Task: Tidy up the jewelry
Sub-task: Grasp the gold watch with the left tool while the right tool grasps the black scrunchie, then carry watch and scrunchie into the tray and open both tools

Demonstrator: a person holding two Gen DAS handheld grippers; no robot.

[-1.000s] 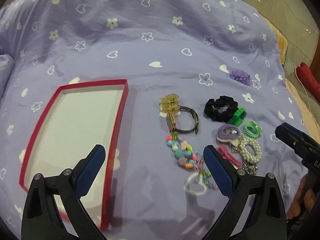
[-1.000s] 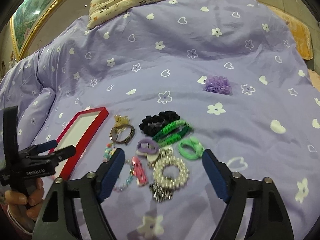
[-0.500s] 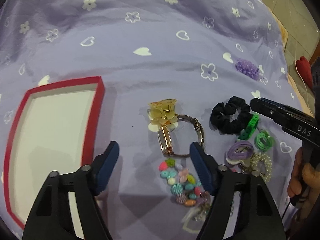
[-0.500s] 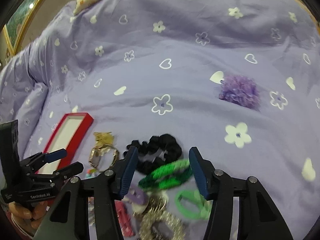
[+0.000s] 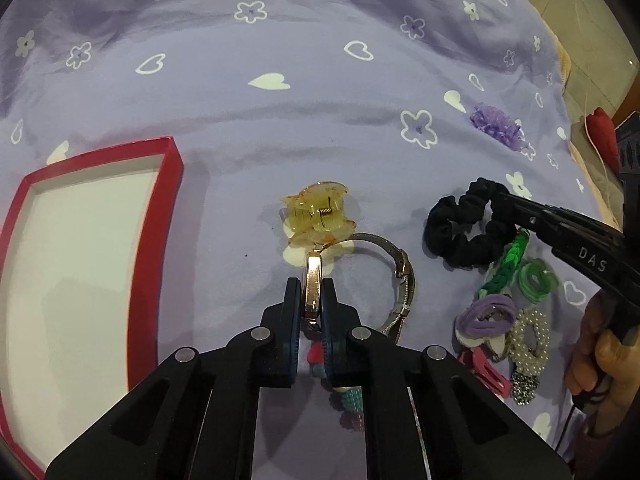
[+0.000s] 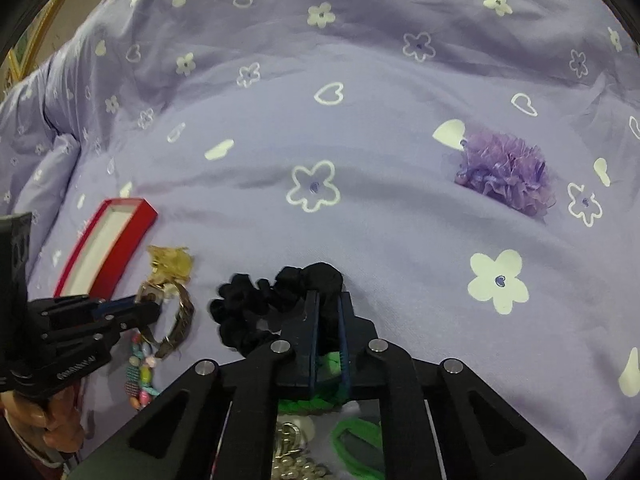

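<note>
Jewelry lies in a loose cluster on a soft lilac quilt (image 5: 304, 128) printed with white hearts and flowers, to the right of a shallow rectangular red box (image 5: 158, 240) with a smooth white floor. We have our left gripper (image 5: 311, 300) pinched together on the polished, gold-toned rectangular case of a watch (image 5: 313, 280), whose fine metal mesh band curves round in an open ring on the fabric. Touching the far end of that case sits a translucent yellow claw clip (image 5: 318, 216) with a small coiled spring showing. Our right gripper (image 6: 327, 320) is nearly closed, its blue pads squeezing a fold of the black scrunchie (image 6: 256, 308), a puffy gathered fabric ring. Just beside the scrunchie we see a braided bright green band (image 5: 506, 268) and a coiled green hair tie (image 5: 538, 280). Below them rest a lilac tie (image 5: 488, 314), a pearl-beaded ring (image 5: 528, 336) and a flat pink clip (image 5: 486, 374). A strand of glossy multicoloured beads (image 6: 140, 372) runs beneath the watch, partly hidden by our left gripper. Well apart, farther up the quilt, lies a frilly purple pom-pom (image 6: 506, 174) of thin ruffled fabric.
</note>
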